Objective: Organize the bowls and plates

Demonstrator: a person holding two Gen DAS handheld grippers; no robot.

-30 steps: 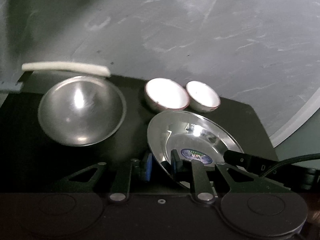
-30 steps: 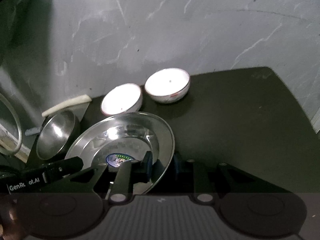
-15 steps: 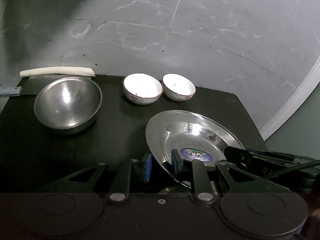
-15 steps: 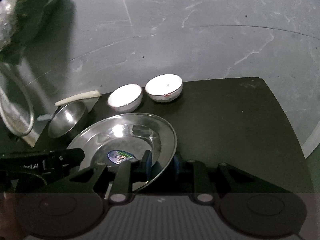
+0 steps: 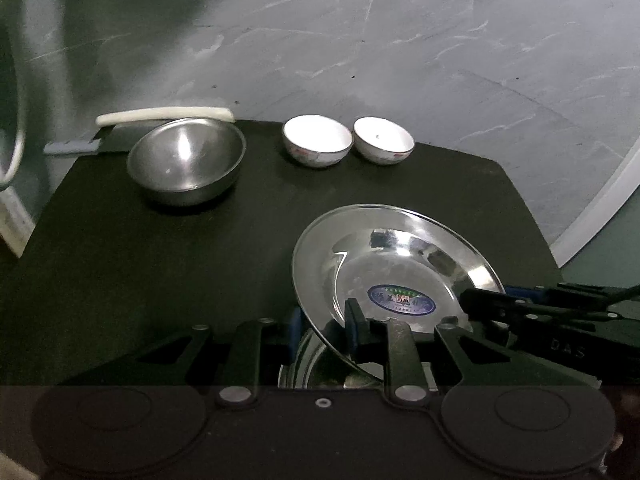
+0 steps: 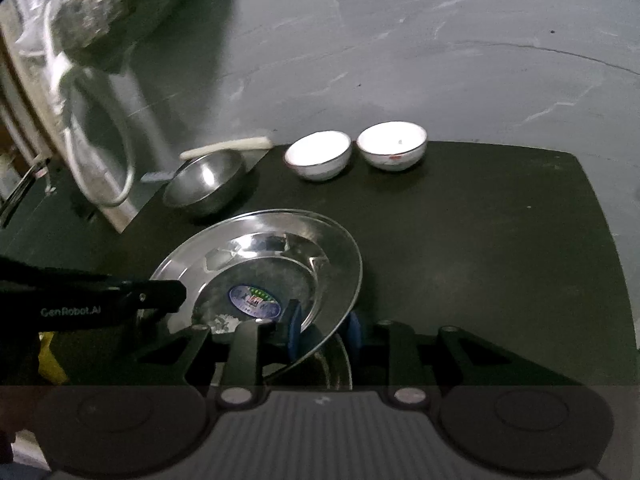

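the left gripper (image 5: pixel 322 322) is closed tight on the near left edge of the shiny steel plate (image 5: pixel 400 264). one blue pad sits under the rim and the other pad sits inside the plate. the right gripper (image 6: pixel 322 326) is closed on the near right edge of the same plate (image 6: pixel 272 256), with one blue pad on each side of the rim. both grippers hold the plate together, and it is tilted. a round blue sticker (image 5: pixel 401 299) shows in the middle of the plate. under the near edge, a second shiny round thing (image 5: pixel 308 364) peeks out; it is too dark to tell what it is.

a second ago the plate filled more of each view and the bowls looked close. now the plate is higher over the black counter (image 5: pixel 140 280), the bowls look farther off, and more of the counter shows.

farther out, a steel bowl (image 5: pixel 186 160) sits on the back left of the counter. two white bowls (image 5: pixel 318 140) (image 5: pixel 383 140) sit side by side at the back, nearly touching. they have not moved. a long white strip (image 5: pixel 164 114) lies just behind the steel bowl.

past the counter is a grey stone floor (image 5: pixel 440 60). in the right view, a clear bag (image 6: pixel 92 12) and a metal ring (image 6: pixel 100 160) now show at the far left.
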